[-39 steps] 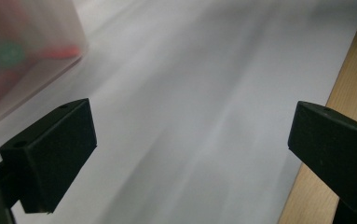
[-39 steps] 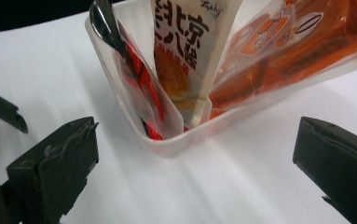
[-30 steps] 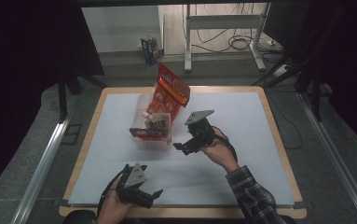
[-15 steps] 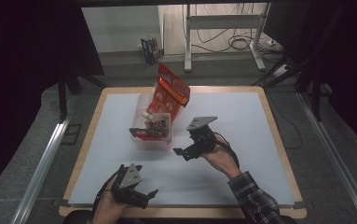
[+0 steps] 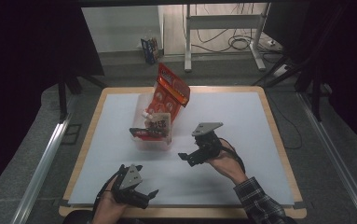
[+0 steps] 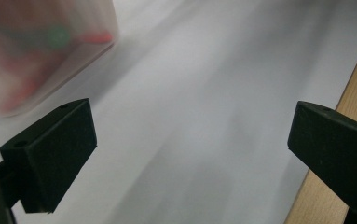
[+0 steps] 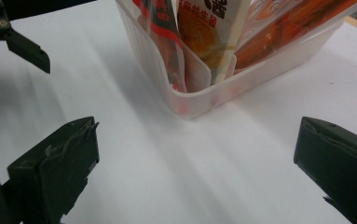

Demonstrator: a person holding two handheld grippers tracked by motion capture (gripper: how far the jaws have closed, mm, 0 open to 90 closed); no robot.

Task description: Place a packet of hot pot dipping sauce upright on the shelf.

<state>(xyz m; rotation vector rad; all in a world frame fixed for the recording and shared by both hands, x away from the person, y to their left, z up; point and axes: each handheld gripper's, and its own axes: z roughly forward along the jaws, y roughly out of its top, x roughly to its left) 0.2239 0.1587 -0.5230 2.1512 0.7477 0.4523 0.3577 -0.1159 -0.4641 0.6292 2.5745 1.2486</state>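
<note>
A clear plastic tub [image 5: 154, 140] stands on the white sheet of the desk [image 5: 241, 112], left of the middle, and snack packets [image 5: 169, 95] stand upright in it. A tall red and orange packet leans out over the far rim; a pale packet with dark print [image 7: 213, 32] stands at the near end, with a red-edged one [image 7: 160, 37] beside it against the wall.

The right gripper [image 5: 191, 157] hovers just to the right of the tub and a little nearer the person, pointing left toward it. Its jaws are spread wide and hold nothing.

The left gripper [image 5: 148, 196] sits low at the near edge of the desk, well apart from the tub. Its jaws are also wide apart and empty, above bare white sheet with the wooden edge [image 6: 353, 88] at one side. The tub [image 6: 36, 46] shows blurred in the corner of its view.
</note>
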